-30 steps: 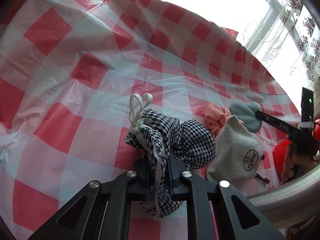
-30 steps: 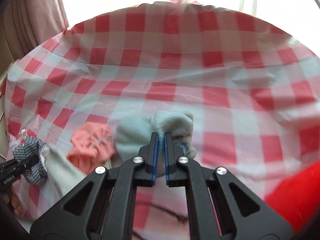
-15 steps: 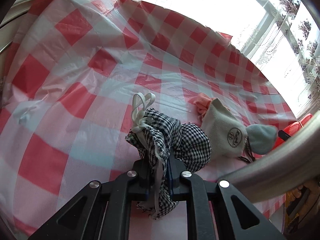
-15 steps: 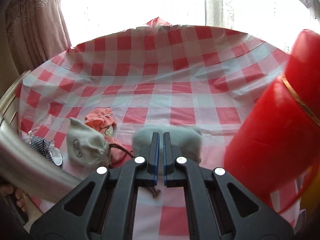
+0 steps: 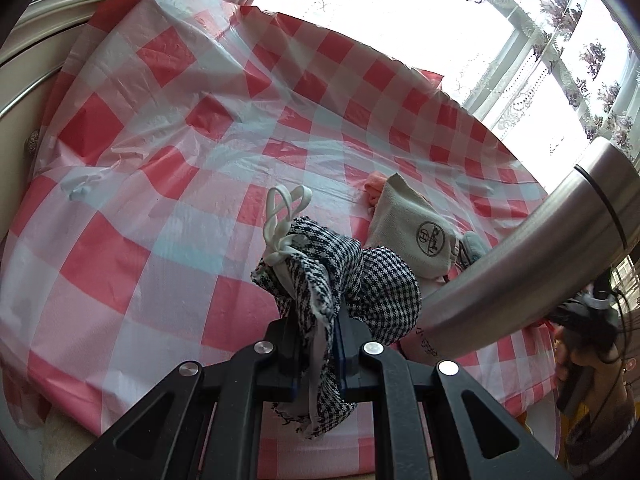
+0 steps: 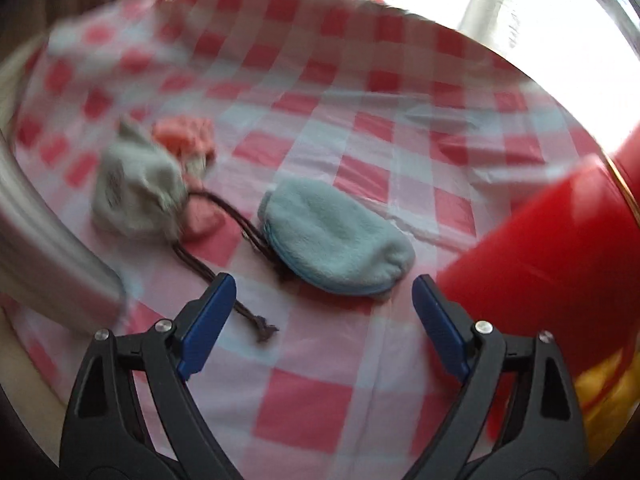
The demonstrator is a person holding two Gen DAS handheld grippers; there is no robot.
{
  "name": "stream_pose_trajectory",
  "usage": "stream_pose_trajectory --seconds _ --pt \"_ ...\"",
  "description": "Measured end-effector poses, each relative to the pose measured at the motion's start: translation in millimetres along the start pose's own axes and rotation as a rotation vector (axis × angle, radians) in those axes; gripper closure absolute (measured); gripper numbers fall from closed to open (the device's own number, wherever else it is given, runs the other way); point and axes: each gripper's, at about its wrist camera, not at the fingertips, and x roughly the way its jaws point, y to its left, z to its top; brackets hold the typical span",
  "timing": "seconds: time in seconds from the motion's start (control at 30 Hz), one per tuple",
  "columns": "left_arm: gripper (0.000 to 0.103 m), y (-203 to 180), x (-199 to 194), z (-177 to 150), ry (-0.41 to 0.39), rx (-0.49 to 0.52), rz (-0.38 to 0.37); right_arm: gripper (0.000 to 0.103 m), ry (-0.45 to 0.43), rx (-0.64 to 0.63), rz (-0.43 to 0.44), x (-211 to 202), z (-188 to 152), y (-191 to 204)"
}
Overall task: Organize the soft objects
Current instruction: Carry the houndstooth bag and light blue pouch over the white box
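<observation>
Right wrist: opening right claw (image 6: 322, 300) above fleecy oval blue pouch (image 6: 336, 240).

The left wrist view looks forward and down along the left gripper (image 5: 318, 344), close over the checked tablecloth (image 5: 132, 200), facing a bright window (image 5: 520, 40) beyond the far edge. A steel tube (image 5: 540, 256) crosses its right side, very near the lens. The right wrist view looks steeply down between the right gripper (image 6: 322, 300) fingers, close to the cloth and blurred, with a red container (image 6: 560, 248) at its right. Both views share the beige pouch (image 5: 416, 232) (image 6: 136, 196), the pink cloth (image 5: 376, 184) (image 6: 184, 136), the blue pouch (image 5: 476, 246) (image 6: 336, 244), the tube (image 6: 44, 248) and the tablecloth (image 6: 320, 392).
</observation>
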Motion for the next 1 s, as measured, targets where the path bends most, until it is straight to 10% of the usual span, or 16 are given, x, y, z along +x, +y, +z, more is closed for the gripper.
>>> stream_pose_trajectory --seconds 0.27,0.43,1.0 --pt "0.09 6 6 -3 0.022 -0.023 0.002 0.025 0.057 -0.215 -0.078 32 9 2" --pt "0.09 7 11 -3 0.032 -0.031 0.003 0.077 0.084 -0.204 0.007 37 14 0" --pt "0.09 2 -26 -14 -0.041 -0.036 -0.002 0.091 -0.109 0.176 0.126 -80 -69 -19"
